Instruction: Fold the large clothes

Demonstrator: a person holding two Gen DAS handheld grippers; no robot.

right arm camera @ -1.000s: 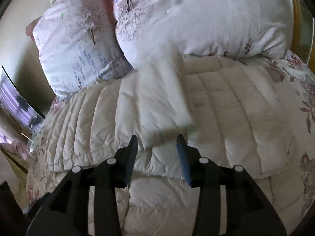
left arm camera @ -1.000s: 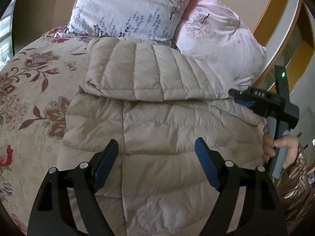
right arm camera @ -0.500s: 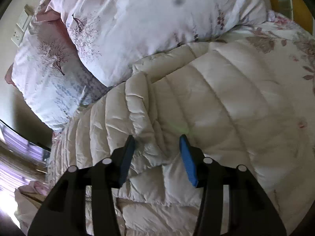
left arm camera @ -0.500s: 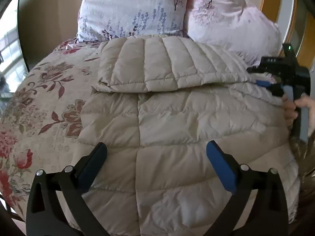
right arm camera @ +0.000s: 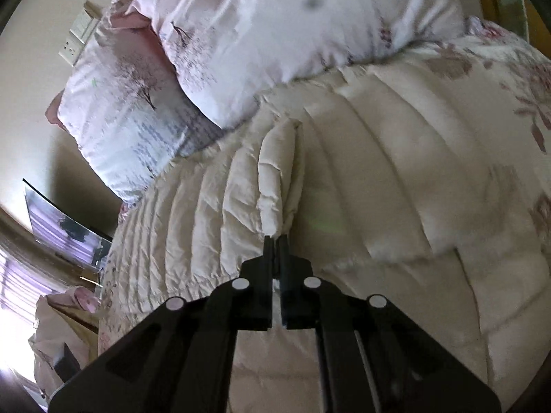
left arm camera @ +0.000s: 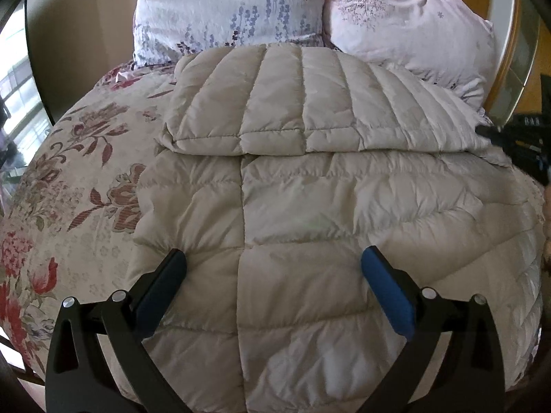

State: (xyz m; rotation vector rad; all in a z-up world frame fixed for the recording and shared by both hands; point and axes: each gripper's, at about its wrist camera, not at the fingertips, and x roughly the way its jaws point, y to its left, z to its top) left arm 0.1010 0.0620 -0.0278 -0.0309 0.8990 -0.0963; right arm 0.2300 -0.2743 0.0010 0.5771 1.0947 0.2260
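A beige quilted down jacket point(left arm camera: 310, 206) lies spread on the bed, with one part folded over across its far side point(left arm camera: 292, 110). My left gripper point(left arm camera: 273, 275) is open and empty, hovering over the near part of the jacket. My right gripper point(right arm camera: 274, 241) is shut on a pinched ridge of the jacket point(right arm camera: 279, 172) near its far edge by the pillows. The right gripper also shows at the right edge of the left wrist view point(left arm camera: 516, 141).
Two pale floral pillows point(left arm camera: 234, 7) point(left arm camera: 413, 24) stand against the headboard behind the jacket. A floral bedspread point(left arm camera: 69, 179) covers the bed to the left. A wooden bed frame point(left arm camera: 502, 51) and a wall socket point(right arm camera: 77, 39) are at the back.
My right gripper closed on a fold of the jacket near the pillows. My left gripper drew back and stayed open, so more of the jacket shows.
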